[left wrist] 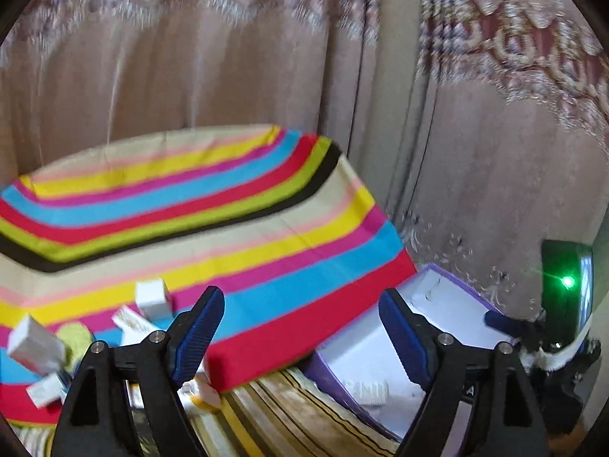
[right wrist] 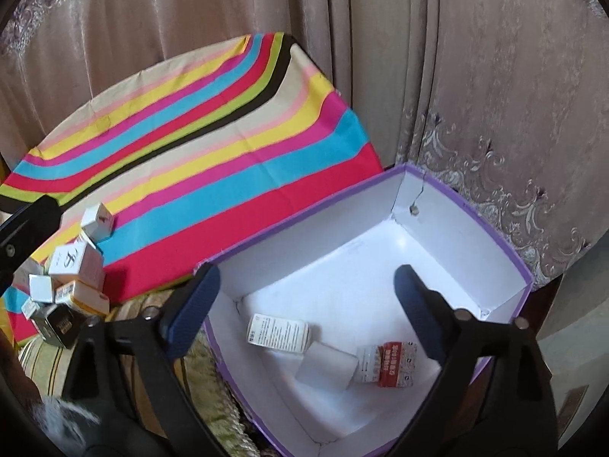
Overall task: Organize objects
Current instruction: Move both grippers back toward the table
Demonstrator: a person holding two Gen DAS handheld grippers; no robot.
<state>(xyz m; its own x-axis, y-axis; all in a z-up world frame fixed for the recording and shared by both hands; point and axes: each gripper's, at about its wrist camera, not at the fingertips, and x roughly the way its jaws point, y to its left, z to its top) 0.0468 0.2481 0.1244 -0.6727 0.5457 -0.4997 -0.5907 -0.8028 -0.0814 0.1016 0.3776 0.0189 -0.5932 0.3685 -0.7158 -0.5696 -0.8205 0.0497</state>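
In the left wrist view, the left gripper (left wrist: 300, 327) stands with its fingers (left wrist: 196, 333) wide apart and nothing between them. Beyond the fingers lies the striped cloth (left wrist: 236, 236) covering the surface, with a curtain (left wrist: 190, 76) hanging behind it. To the left of the left finger sits a cluster of small boxes (left wrist: 36, 344) on the cloth, blurred in this picture. Just behind the right finger is the purple box (left wrist: 449, 304), open at the top, its white inside showing.

In the right wrist view, the right gripper (right wrist: 306, 312) hangs over the purple box (right wrist: 456, 236), its fingers (right wrist: 194, 312) also spread wide and empty. Between the fingers, on the box floor, lie a white printed carton (right wrist: 278, 333), a plain white carton (right wrist: 327, 365) and a red and white carton (right wrist: 388, 361), close together. Left of the left finger, the small boxes (right wrist: 76, 262) are heaped at the edge of the striped cloth (right wrist: 228, 175), well apart from the purple box.
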